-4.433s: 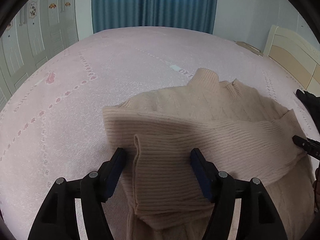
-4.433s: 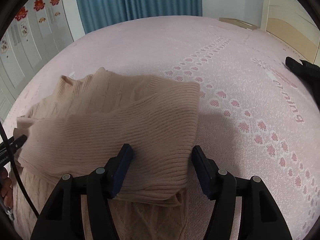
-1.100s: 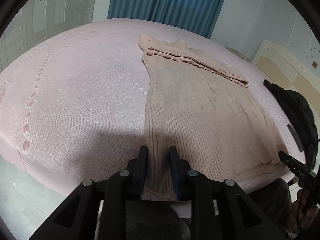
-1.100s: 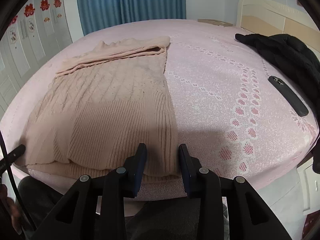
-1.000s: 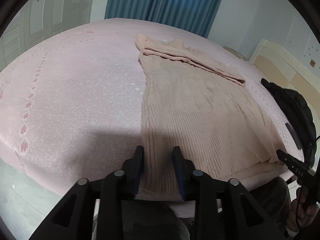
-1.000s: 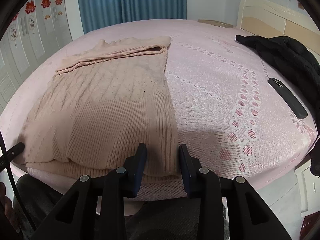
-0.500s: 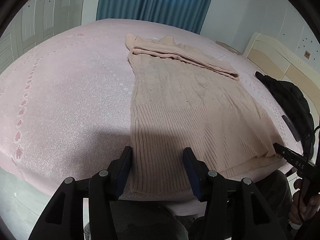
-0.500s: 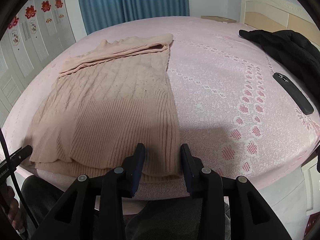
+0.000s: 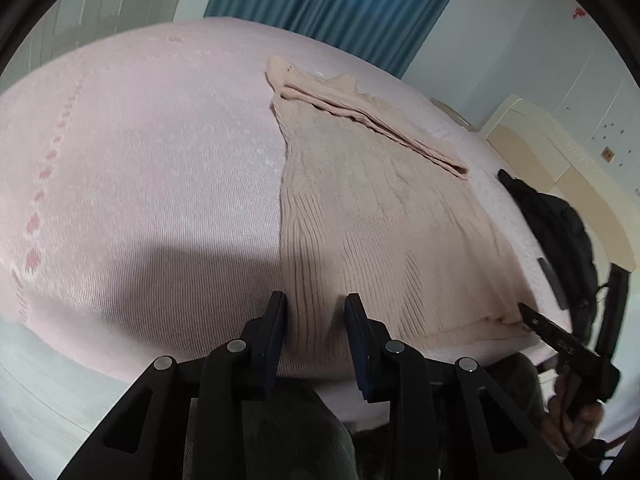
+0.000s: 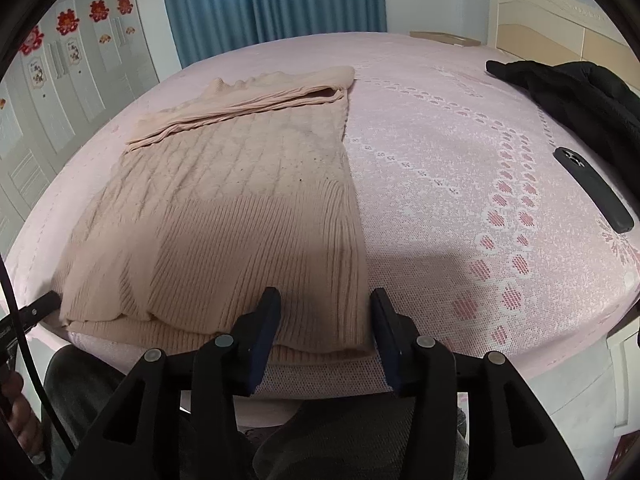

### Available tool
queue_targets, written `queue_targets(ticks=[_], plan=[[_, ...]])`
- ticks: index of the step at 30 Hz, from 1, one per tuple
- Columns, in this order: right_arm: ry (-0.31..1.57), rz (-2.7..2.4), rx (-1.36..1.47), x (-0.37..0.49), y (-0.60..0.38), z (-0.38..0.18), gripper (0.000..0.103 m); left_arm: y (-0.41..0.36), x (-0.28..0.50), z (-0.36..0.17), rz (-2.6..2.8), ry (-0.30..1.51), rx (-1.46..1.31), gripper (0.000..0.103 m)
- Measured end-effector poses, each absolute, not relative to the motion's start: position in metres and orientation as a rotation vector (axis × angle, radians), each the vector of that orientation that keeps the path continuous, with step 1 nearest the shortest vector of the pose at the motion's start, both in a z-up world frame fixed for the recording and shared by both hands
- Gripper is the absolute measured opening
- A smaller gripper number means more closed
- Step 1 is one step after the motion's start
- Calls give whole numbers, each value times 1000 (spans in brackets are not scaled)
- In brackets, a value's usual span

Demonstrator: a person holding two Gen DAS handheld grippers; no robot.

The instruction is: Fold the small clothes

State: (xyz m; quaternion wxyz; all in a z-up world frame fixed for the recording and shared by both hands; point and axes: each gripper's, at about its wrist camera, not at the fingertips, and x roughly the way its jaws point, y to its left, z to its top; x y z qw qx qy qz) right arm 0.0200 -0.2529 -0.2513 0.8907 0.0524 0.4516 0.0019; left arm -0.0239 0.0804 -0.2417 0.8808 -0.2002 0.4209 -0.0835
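Observation:
A beige knit sweater [image 9: 380, 220] lies flat on the pink bed, sleeves folded across its chest, hem at the near edge. My left gripper [image 9: 314, 308] straddles the hem's left corner; its jaws are closing with the ribbed fabric between them, still lying flat. Over the hem's right corner [image 10: 340, 320] stands my right gripper [image 10: 324, 300], its jaws opening, the fabric loose between the pads. The sweater [image 10: 240, 200] fills the left half of the right wrist view. Each view catches the other gripper's tip at the hem's far corner.
A black jacket [image 10: 580, 96] and a dark phone [image 10: 592, 192] lie on the bed's right side, near a cream headboard [image 10: 560, 28]. The pink bedspread [image 9: 140, 160] stretches left of the sweater. Blue curtains hang behind. A person's legs show below the bed edge.
Both grippers came from the folded sleeves down to the hem. In the last second the left jaws spread wide, then narrowed around the hem corner; the right jaws widened.

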Motion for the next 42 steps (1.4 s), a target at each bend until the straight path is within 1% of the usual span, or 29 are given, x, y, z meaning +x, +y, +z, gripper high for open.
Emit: queue_targets(ticks=[6, 9, 15, 19, 21, 22, 23, 25, 27, 29, 30, 32, 33, 35, 36, 38, 42], plan=[[940, 24, 139, 21, -255, -252, 51, 92, -36, -247, -237, 916, -545, 27], [941, 31, 138, 21, -254, -252, 55, 89, -32, -246, -228, 924, -551, 27], [942, 41, 143, 22, -254, -252, 56, 86, -14, -248, -215, 946, -618, 27], [940, 77, 219, 19, -265, -251, 56, 81, -12, -248, -182, 967, -615, 27], [946, 93, 252, 16, -269, -250, 56, 80, -13, -248, -158, 981, -606, 24], [949, 97, 262, 15, -270, -250, 56, 80, -13, -248, -150, 991, -597, 16], [957, 99, 272, 13, -270, -249, 56, 79, -12, -248, -147, 1000, -592, 12], [967, 102, 298, 9, -270, -248, 56, 82, -12, -250, -145, 1011, -603, 8], [972, 111, 350, 5, -270, -247, 56, 86, -11, -250, -152, 1019, -619, 7], [972, 99, 380, 6, -274, -248, 52, 89, -11, -249, -157, 1020, -632, 7], [973, 91, 407, 7, -277, -248, 48, 90, -10, -247, -164, 1019, -633, 7], [977, 90, 479, 13, -284, -251, 47, 90, -9, -243, -168, 1016, -628, 7], [982, 84, 516, 16, -288, -251, 43, 91, -8, -241, -170, 1012, -627, 7], [1009, 80, 539, 23, -289, -253, 16, 91, -6, -236, -175, 1004, -624, 7], [1040, 103, 549, 28, -287, -254, 6, 92, -5, -234, -176, 1001, -619, 7], [1041, 111, 541, 30, -285, -248, 6, 92, -1, -225, -182, 995, -607, 6], [974, 154, 506, 33, -281, -215, 5, 96, 5, -201, -207, 954, -606, 6]])
